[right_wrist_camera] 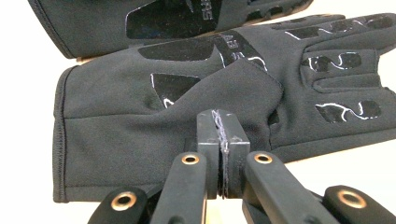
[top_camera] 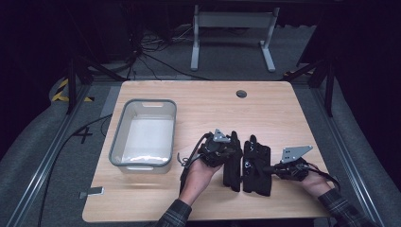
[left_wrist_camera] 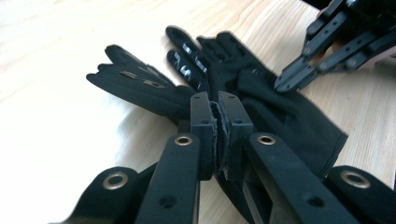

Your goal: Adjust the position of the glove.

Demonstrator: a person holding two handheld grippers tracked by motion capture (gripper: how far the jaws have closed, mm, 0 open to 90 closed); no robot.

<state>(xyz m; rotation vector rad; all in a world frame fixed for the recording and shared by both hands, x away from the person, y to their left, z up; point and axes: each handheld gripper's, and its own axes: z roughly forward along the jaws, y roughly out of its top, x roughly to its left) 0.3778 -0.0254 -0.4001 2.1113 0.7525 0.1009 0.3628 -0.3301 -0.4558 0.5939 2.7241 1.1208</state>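
Note:
Two black gloves lie side by side on the wooden table, fingers pointing away from me: the left glove (top_camera: 232, 166) (left_wrist_camera: 135, 86) (right_wrist_camera: 93, 28) and the right glove (top_camera: 257, 174) (left_wrist_camera: 280, 112) (right_wrist_camera: 140, 121). My left gripper (top_camera: 230, 156) (left_wrist_camera: 219, 109) hangs over the left glove near its cuff. Its jaws are pressed together on a pinch of that glove's fabric. My right gripper (top_camera: 270, 169) (left_wrist_camera: 286, 84) (right_wrist_camera: 220, 123) comes in from the right. It is shut, with its tips at the right glove's palm, beside the folded thumb. I cannot see fabric between its pads.
A white bin with a grey rim (top_camera: 117, 135) stands on the left part of the table. A round cable hole (top_camera: 241, 93) sits near the far edge. A small grey clip (top_camera: 92, 192) lies at the front left corner. Bare wood runs behind the gloves.

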